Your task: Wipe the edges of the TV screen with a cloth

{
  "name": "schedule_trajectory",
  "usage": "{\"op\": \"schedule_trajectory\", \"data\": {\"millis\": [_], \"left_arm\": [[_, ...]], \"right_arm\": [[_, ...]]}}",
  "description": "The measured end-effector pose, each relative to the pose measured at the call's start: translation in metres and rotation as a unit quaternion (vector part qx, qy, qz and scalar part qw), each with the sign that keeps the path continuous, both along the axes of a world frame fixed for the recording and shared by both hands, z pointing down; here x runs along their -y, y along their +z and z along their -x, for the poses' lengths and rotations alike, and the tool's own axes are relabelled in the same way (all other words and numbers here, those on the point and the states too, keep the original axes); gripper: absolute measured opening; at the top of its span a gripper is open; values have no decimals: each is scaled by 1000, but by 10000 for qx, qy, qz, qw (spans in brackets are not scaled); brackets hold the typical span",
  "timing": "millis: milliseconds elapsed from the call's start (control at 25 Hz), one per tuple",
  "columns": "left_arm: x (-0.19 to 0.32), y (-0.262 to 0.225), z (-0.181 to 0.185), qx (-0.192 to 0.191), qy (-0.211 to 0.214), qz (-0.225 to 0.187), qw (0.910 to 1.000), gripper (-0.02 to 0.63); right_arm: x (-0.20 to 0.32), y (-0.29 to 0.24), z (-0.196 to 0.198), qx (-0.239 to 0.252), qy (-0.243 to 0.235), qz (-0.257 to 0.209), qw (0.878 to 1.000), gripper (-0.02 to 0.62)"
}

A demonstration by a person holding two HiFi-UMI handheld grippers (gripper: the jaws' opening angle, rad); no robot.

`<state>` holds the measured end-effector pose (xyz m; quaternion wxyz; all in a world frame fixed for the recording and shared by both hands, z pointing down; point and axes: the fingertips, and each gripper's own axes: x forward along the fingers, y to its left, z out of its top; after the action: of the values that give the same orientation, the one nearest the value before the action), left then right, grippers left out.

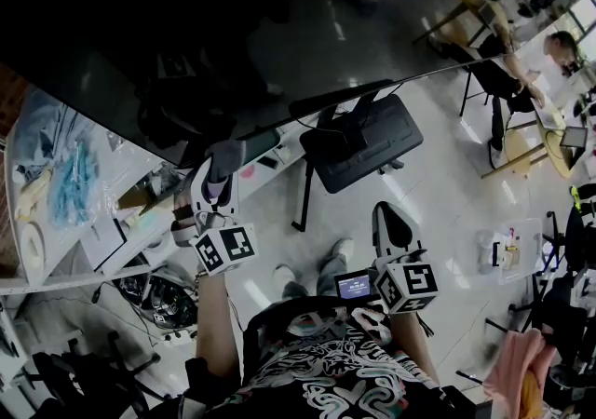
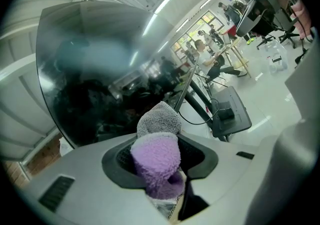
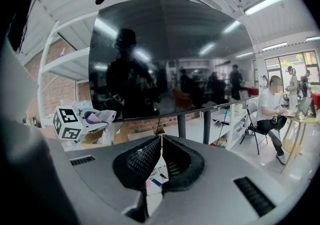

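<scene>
Presently, the left gripper (image 1: 221,175) is clamped on a fluffy purple-and-grey cloth (image 2: 156,161). In the left gripper view, the wad fills the gap between the jaws and its grey end sticks out past the tips. The cloth sits at the lower left corner of the large black flat TV screen (image 1: 186,35), right at the bottom edge. Whether it actually touches the frame cannot be confirmed from any view. The right gripper view shows the same arrangement from the side, with the left gripper's marker cube (image 3: 67,123) just below that corner.

The right gripper (image 1: 393,226) is held low and well back from the screen, above the pale floor. Its jaws are closed tip to tip with nothing between them, and they point at the glass.

The screen stands on a dark post with a black rectangular base plate (image 1: 365,140). A white shelf unit (image 1: 88,222) cluttered with packaging stands to the left of the screen. A seated person in a white top (image 3: 270,109) is at a desk far off to the right.
</scene>
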<state>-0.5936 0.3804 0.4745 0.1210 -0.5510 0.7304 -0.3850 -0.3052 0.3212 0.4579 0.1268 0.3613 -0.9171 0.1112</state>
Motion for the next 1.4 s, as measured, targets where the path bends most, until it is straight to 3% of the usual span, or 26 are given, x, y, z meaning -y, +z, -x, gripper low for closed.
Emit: {"op": "schedule_trajectory", "data": {"millis": [1400], "left_arm": [[41,-1,-31,14,160,92,9998,172]], "right_arm": [[33,1,-23,84,52,65,9999,32]]}}
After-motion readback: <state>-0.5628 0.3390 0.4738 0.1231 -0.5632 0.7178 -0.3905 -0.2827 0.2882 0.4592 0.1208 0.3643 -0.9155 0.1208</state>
